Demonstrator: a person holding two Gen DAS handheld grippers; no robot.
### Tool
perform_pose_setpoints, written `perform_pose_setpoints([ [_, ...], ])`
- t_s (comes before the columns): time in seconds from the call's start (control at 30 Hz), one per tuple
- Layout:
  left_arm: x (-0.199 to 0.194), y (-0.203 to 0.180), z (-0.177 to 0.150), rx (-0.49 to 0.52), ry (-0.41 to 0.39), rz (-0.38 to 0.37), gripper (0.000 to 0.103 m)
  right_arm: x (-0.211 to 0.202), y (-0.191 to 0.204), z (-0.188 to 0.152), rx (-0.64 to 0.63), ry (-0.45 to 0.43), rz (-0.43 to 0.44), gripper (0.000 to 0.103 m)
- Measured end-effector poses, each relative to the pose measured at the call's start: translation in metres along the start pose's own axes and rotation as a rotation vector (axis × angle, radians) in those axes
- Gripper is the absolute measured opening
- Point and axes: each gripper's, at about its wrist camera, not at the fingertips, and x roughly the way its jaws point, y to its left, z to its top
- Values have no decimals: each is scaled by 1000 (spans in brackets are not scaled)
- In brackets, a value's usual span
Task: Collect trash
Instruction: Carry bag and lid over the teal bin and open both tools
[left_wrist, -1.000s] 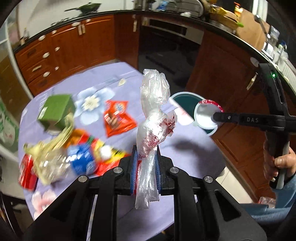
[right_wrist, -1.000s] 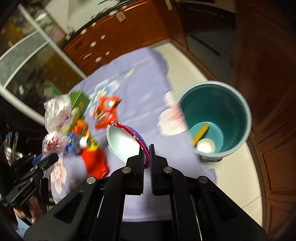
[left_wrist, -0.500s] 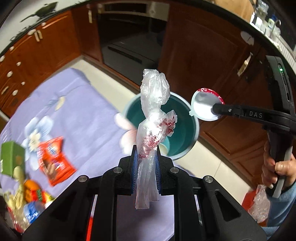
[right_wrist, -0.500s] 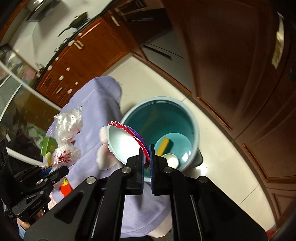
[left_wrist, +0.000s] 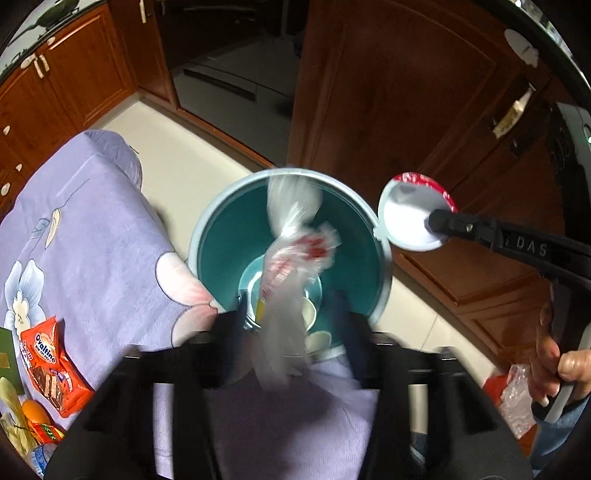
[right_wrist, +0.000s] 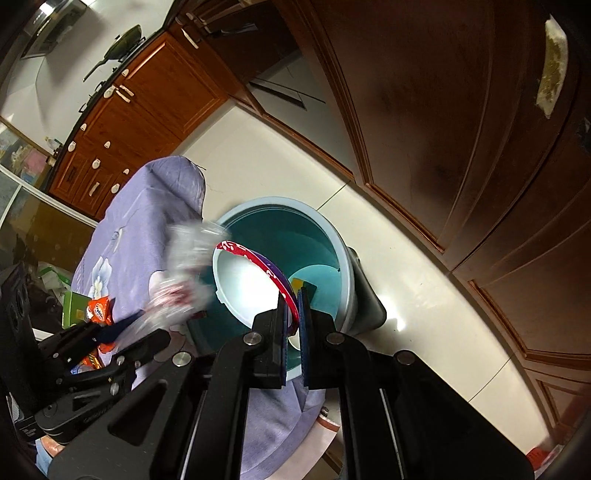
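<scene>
A teal bin (left_wrist: 221, 236) stands on the floor beside the table; it also shows in the right wrist view (right_wrist: 325, 236). My left gripper (left_wrist: 291, 314) is open, its blurred jaws spread wide above the bin. A clear plastic bag with red print (left_wrist: 291, 258) is blurred and loose between them, over the bin mouth; it also shows in the right wrist view (right_wrist: 184, 273). My right gripper (right_wrist: 292, 314) is shut on the rim of a white paper bowl with a red edge (right_wrist: 243, 284), held at the bin's right rim; the bowl (left_wrist: 410, 218) also shows in the left wrist view.
The purple flowered tablecloth (left_wrist: 85, 229) covers the table at left. An orange Ovaltine packet (left_wrist: 48, 365) and other wrappers lie at its lower left. Dark wooden cabinets (left_wrist: 406, 96) stand close behind the bin. A yellow item and a white round item lie inside the bin.
My left gripper has opened and the plastic bag has come loose, dropping toward the bin. Both grippers moved closer over the bin. The right gripper still holds the bowl.
</scene>
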Motion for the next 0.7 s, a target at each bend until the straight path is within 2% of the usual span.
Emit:
perform_pose_setpoints([
  [0.13,1,8,3,-10,-9,31,78,10,1,0,-7,25,-2,5],
  [0.23,-1,17,1,-25,-13,43,86,17,4,0,-12,39,-3,5],
  [0.33,-6,23,-5,-40,-21,51,91,23,8,-1,-20,51,-3,5],
  [0.5,-17,38,-11,-73,-41,51,92,31,21,-2,-47,71,-8,5],
  [0.57,-21,44,-15,-89,-50,47,93,32,25,-3,-55,74,-12,13],
  [0.6,-23,47,-17,-98,-52,45,94,32,27,-3,-56,73,-13,21],
  [0.63,-25,46,-19,-104,-53,43,95,32,28,-3,-54,69,-16,46],
  [0.67,-27,50,-21,-111,-56,41,95,31,30,-3,-49,60,-21,66],
  [0.7,-28,52,-22,-115,-59,42,95,30,32,-2,-49,47,-25,67],
])
